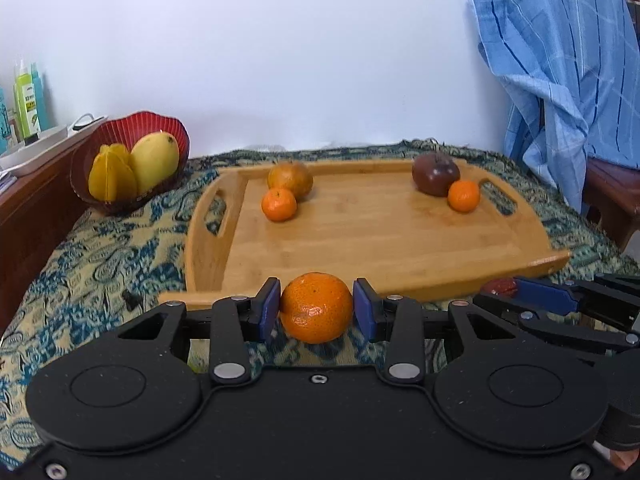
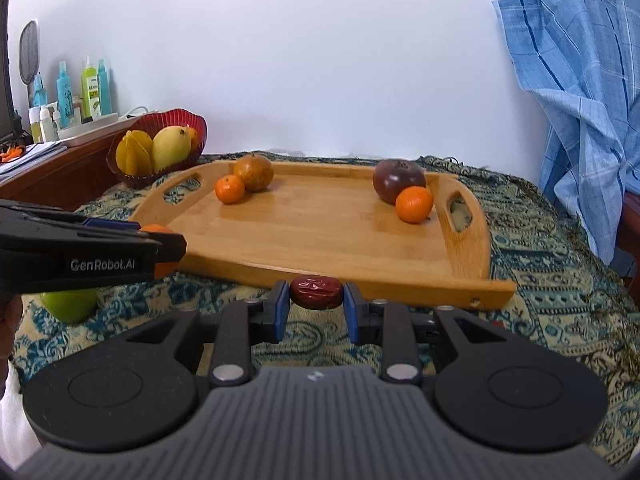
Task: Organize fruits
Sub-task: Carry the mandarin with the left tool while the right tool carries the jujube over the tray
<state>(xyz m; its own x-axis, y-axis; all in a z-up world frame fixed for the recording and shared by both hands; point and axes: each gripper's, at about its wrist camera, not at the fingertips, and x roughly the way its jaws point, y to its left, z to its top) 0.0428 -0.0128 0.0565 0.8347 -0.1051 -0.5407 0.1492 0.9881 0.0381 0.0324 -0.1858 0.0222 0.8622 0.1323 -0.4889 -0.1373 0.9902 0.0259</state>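
While left claw (image 1: 316,307) grips mandarin (image 1: 316,308), right claw (image 2: 316,298) pinches date (image 2: 316,297).

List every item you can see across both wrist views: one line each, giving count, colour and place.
tray: 1, wooden, on patterned cloth
mandarins: 3, orange, two on tray, one in left tongs
brownish round fruit: 1, tray back left
dark purple fruit: 1, tray back right
red date: 1, in right tongs
green fruit: 1, on cloth, left
red bowl: 1, left; holds starfruit, mango
bottles: several, far left
blue cloth: 1, hanging right
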